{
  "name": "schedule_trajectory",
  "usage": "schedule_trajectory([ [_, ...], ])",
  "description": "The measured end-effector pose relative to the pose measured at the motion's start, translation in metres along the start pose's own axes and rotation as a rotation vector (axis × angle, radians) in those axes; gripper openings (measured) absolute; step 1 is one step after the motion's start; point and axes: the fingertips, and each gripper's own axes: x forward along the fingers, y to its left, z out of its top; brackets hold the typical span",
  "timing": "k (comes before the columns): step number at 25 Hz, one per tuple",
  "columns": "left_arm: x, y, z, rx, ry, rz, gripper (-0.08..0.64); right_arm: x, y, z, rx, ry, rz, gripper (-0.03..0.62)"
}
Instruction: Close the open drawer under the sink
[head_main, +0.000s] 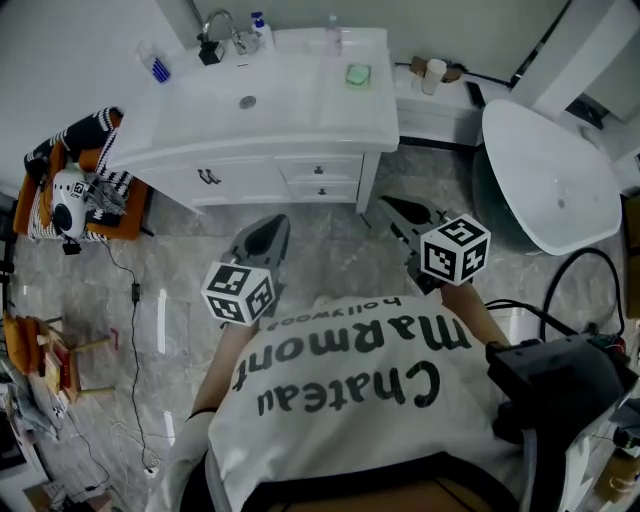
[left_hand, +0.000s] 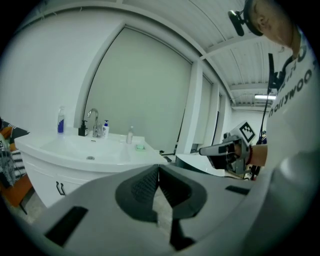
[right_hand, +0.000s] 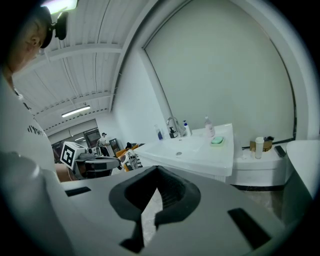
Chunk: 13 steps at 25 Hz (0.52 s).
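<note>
A white vanity (head_main: 270, 120) with a sink stands ahead of me, and two small drawers (head_main: 320, 180) with dark knobs sit under its right half. From here I cannot tell whether either drawer stands out. My left gripper (head_main: 272, 222) hovers over the floor just in front of the cabinet, its jaws shut with nothing between them. My right gripper (head_main: 385, 203) is shut and empty too, off the vanity's right front corner. In the left gripper view the left gripper (left_hand: 158, 167) points at the vanity (left_hand: 90, 155). In the right gripper view the right gripper (right_hand: 157, 167) faces the sink counter (right_hand: 200, 150).
A faucet (head_main: 222, 25), bottles and a green soap (head_main: 358, 74) stand on the counter. A low white shelf (head_main: 440, 110) and a white oval tub (head_main: 550, 180) are to the right. An orange chair (head_main: 80, 190) with striped cloth and floor cables (head_main: 135, 290) lie to the left.
</note>
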Motion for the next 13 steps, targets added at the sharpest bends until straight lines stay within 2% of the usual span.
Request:
schedule_trajectory([
  [13,-0.0039,0.0006,-0.0082,0.002,0.003,-0.003,0.009,0.0035,0.0045,-0.0077,-0.003,-0.006,0.004,0.011],
])
